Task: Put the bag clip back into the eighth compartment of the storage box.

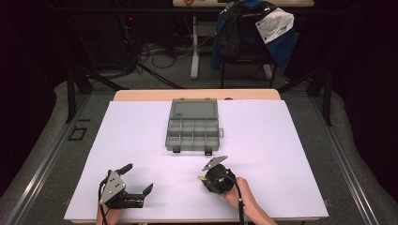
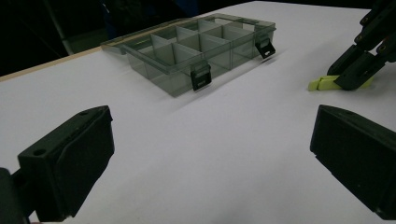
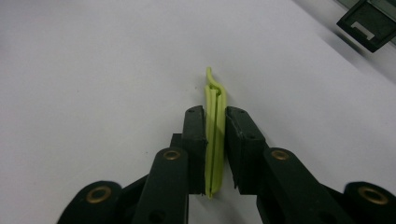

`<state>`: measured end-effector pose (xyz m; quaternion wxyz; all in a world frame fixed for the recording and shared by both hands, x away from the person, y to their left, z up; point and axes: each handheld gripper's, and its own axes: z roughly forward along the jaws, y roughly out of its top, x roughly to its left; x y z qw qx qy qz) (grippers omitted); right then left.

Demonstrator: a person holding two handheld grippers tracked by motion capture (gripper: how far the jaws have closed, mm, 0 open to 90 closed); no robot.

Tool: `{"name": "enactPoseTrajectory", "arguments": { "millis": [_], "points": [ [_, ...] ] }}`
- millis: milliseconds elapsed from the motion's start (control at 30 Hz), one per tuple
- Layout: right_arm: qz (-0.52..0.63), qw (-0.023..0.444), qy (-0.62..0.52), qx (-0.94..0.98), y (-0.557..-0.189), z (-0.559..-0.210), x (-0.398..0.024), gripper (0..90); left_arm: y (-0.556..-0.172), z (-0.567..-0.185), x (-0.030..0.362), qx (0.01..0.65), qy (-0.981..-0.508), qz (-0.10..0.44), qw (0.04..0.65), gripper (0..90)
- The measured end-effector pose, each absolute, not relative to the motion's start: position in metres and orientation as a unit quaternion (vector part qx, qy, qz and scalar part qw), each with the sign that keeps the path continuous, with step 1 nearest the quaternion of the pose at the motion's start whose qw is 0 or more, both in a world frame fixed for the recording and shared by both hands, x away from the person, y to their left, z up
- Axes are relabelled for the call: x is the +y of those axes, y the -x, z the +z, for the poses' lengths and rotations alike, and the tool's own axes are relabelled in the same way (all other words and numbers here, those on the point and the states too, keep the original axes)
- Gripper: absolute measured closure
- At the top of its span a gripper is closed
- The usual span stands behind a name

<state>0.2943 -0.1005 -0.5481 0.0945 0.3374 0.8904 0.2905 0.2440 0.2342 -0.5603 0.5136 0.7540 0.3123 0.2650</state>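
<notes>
One white tabletop point(image 1: 141, 140) carries everything, and we take the box point(image 1: 193, 132) at its middle as our landmark. We count one box, grey and see-through, with its lid laid open flat on the far side, we judge so that its compartments can be filled from above. Two rows of four make eight compartments, and all look empty. Two black latches point(image 2: 201, 77) hang from its near wall.

Two tongs work on our side of the box. Our left tongs point(image 1: 136, 180) hover near the tabletop, well to the left of the box, jaws wide with nothing between them; we judge they wait while the other hand works. Our right tongs point(image 1: 202, 179) sit just below the box's near right corner, tipped down to the tabletop.

One clip point(image 3: 214, 140), thin and yellow-green, lies on the tabletop there, near the box. The right jaws stand narrow, pressed on its two long sides, so it stands on edge between the pads. We judge this grip along its length keeps it from twisting on the lift toward a compartment.
</notes>
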Motion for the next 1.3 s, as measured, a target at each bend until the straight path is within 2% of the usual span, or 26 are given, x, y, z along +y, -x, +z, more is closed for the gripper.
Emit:
{"name": "enactPoseTrajectory", "arguments": {
  "millis": [400,667,1300],
  "points": [
    [0.296,0.105,-0.324,0.892,-0.292,-0.548,-0.102,80.8,-0.245,-0.561,0.233,0.309,-0.757,0.262,0.513,0.0],
    [0.327,0.131,-0.312,0.882,-0.287,-0.536,-0.109,80.8,-0.246,-0.562,0.23,0.314,-0.761,0.256,0.506,0.0],
    [0.373,0.14,-0.291,0.869,-0.286,-0.53,-0.123,80.7,-0.247,-0.561,0.232,0.314,-0.762,0.257,0.505,0.0]
  ]
}}
